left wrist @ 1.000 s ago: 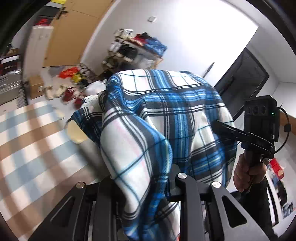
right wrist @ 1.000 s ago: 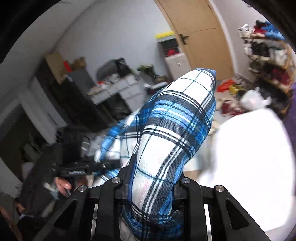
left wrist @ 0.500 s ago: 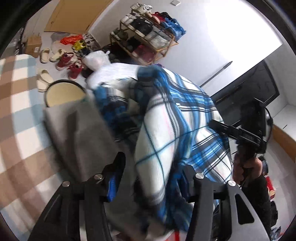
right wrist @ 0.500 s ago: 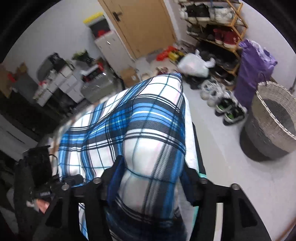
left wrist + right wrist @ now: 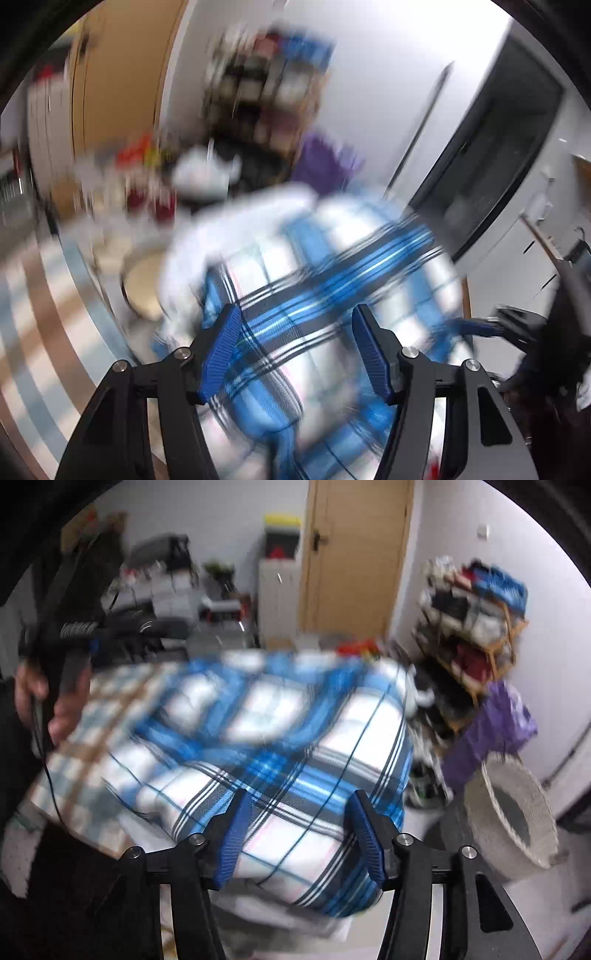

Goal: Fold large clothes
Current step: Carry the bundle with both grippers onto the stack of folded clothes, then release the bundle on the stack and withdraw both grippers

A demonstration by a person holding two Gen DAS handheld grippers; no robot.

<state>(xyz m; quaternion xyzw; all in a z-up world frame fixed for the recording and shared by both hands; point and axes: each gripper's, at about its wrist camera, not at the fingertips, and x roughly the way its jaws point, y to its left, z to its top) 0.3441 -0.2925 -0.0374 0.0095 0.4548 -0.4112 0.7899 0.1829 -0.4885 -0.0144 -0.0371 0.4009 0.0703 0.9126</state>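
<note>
Our left gripper (image 5: 295, 347) stands wide apart with nothing between its blue pads (image 5: 221, 350), and our right gripper (image 5: 301, 834) is the same: spread, gripping nothing. The plaid shirt (image 5: 280, 760) lies just ahead of and below both, bunched in a broad mound on the checked cloth (image 5: 107, 698) of the table.

From the right view the shirt's long axis seems to run left to right across the fingers, with its near edge just under the pads; from the left view it fills the space between the jaws (heavy blur there, so we cannot tell whether fabric touches a pad). We judge the right gripper nearer a clean edge, the lower right corner.

Beyond the shirt's right side the table ends, and a woven basket (image 5: 509, 812) and a shoe rack (image 5: 476, 627) stand on the floor. Open room lies leftward, over the checked cloth toward the left hand (image 5: 48, 701).
</note>
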